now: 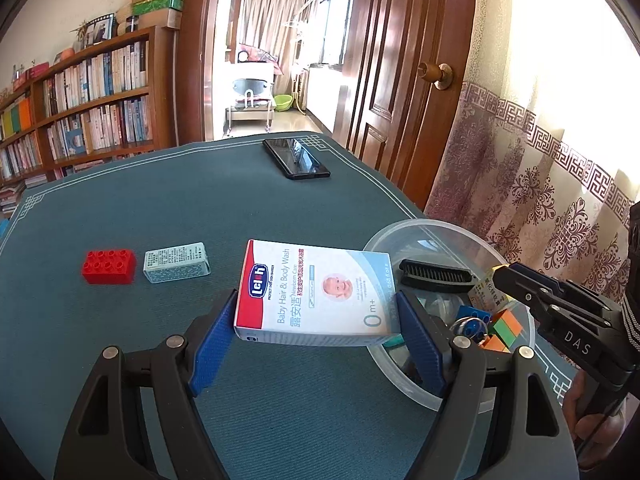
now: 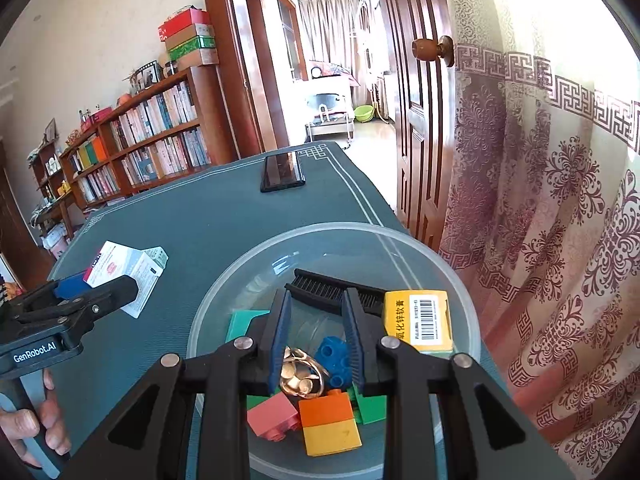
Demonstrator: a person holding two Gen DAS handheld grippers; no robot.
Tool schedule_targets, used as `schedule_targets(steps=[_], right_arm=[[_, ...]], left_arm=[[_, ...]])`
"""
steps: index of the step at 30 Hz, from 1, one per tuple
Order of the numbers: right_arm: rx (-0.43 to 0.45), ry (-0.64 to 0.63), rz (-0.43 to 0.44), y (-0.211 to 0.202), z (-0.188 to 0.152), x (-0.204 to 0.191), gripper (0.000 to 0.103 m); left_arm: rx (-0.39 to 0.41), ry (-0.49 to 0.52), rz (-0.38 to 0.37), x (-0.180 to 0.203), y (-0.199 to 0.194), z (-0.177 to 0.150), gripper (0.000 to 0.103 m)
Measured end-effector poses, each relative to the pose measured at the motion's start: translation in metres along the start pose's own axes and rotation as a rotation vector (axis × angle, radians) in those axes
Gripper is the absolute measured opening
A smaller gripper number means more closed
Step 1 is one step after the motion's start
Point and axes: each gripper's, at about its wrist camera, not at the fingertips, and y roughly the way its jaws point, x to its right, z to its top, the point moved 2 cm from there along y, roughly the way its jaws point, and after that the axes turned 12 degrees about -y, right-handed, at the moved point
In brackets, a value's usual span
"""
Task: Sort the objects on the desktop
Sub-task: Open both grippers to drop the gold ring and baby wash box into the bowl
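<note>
Left gripper [image 1: 316, 320]: clamped on Lelch "Baby Hair & Body Wash" box [image 1: 316, 290], "0 m+", raised beside clear plastic bowl [image 1: 516, 360]. Left view only: red 8-stud brick [image 1: 109, 266], pale blue printed box [image 1: 176, 262]. Right gripper [image 2: 316, 340]: jaws part-open, nothing held, over bowl contents. Right view only: gold spinner [image 2: 298, 376], yellow barcoded box [image 2: 418, 318], black comb [image 2: 332, 286], orange-yellow brick [image 2: 330, 420]. Teal bordered table mat [image 1: 160, 208], black phone [image 1: 296, 158] at far edge; bookshelf [image 1: 80, 112], wooden door [image 1: 404, 60], patterned curtain [image 1: 540, 168]. Handles marked "DAS", "GenRobot.AI".
</note>
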Motion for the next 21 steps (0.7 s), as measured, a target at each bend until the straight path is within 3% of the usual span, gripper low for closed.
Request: schedule_targets(steps=[5, 8, 9, 10, 21], right_arm=[[-0.003, 0.075, -0.017, 0.001, 0.003, 0.018, 0.032], [-0.006, 0.145, -0.032, 0.000, 0.000, 0.035, 0.058], [0.003, 0.162, -0.049, -0.002, -0.001, 0.039, 0.073], [0.017, 0.175, -0.069, -0.005, -0.001, 0.042, 0.081], [0.024, 0.225, -0.114, -0.008, 0.001, 0.055, 0.083]], left_arm=[[-0.010, 0.008, -0.031, 0.016, 0.007, -0.001, 0.081], [-0.019, 0.013, -0.048, 0.022, 0.010, -0.003, 0.081], [-0.022, 0.015, -0.052, 0.024, 0.012, -0.003, 0.081], [-0.025, 0.018, -0.056, 0.026, 0.012, -0.004, 0.081], [-0.062, 0.042, -0.138, 0.049, 0.021, -0.006, 0.081]])
